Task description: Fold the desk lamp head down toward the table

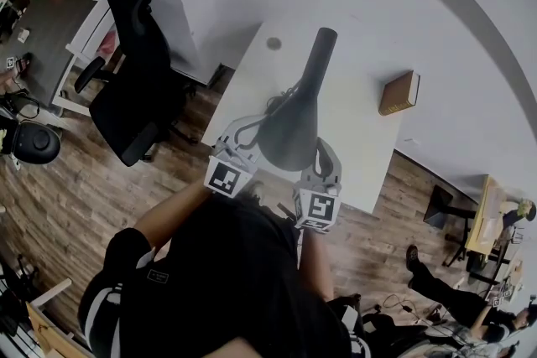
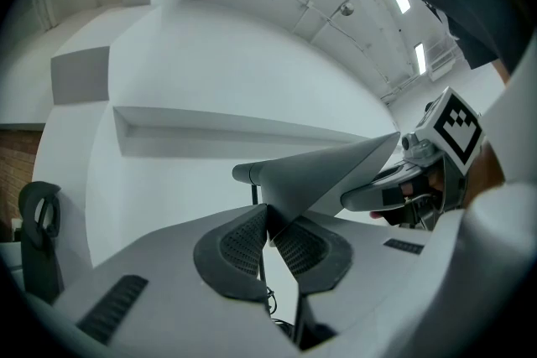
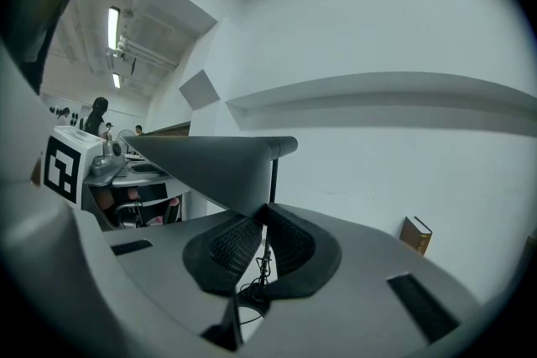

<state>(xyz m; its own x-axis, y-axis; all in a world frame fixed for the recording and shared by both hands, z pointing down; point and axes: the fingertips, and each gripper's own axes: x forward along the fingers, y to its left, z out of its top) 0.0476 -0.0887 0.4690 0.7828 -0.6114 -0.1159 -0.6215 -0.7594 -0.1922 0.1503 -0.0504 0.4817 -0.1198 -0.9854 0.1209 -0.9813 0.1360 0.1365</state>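
Note:
A dark grey cone-shaped lamp head (image 1: 289,134) hangs over the white table (image 1: 361,126), its neck (image 1: 321,46) running away from me. My left gripper (image 1: 239,142) is shut on the left side of the shade's rim and my right gripper (image 1: 321,168) on the right side. In the left gripper view the two pads pinch the edge of the shade (image 2: 323,172) at my left gripper (image 2: 270,222); the right gripper (image 2: 419,180) shows across it. The right gripper view has the shade (image 3: 210,163) pinched in my right gripper (image 3: 262,218), with the thin lamp stem (image 3: 273,180) and a cable behind.
A brown book (image 1: 398,92) lies on the table's right side, also the book (image 3: 417,235) in the right gripper view. A small grey disc (image 1: 273,43) sits at the table's far end. A black office chair (image 1: 134,96) stands left of the table. White walls close behind.

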